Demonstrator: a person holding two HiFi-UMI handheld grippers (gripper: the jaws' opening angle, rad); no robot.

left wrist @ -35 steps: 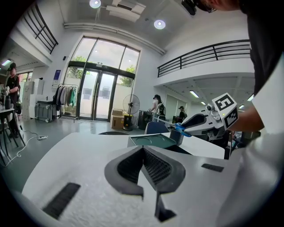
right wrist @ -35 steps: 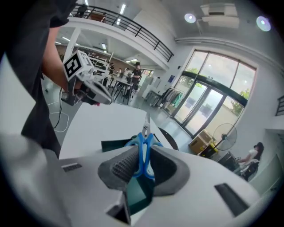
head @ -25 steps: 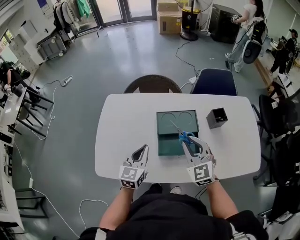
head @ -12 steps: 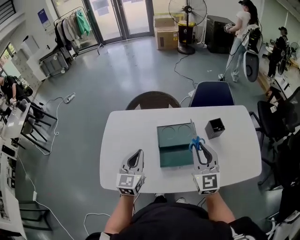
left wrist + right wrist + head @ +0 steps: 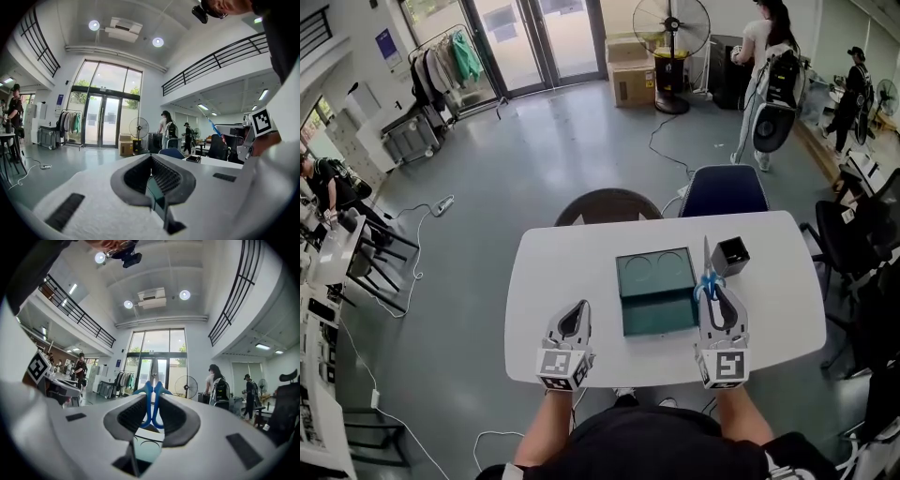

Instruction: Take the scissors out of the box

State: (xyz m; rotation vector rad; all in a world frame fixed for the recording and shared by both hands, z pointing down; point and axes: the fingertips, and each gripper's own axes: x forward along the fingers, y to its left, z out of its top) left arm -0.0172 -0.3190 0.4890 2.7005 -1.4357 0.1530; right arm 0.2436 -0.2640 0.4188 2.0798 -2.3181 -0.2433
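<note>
The scissors (image 5: 709, 277) have blue handles and their blades point away from me, above the table just right of the open green box (image 5: 656, 291). My right gripper (image 5: 715, 287) is shut on their handles; in the right gripper view the blue loops (image 5: 151, 401) sit pinched between the pads, with the green box (image 5: 143, 446) below. My left gripper (image 5: 577, 307) hovers over the table left of the box, jaws shut on nothing. In the left gripper view its tips (image 5: 151, 159) meet, and the scissors (image 5: 216, 131) show at far right.
A small black square cup (image 5: 730, 255) stands on the white table (image 5: 562, 262) just behind the scissors' tips. Two chairs (image 5: 609, 202) (image 5: 727, 189) are pushed in at the far side. People stand at the back right near a fan (image 5: 671, 28).
The right gripper has lifted the scissors up out of the box and carried them right, turning the blades to point away. The left gripper has risen a little.
</note>
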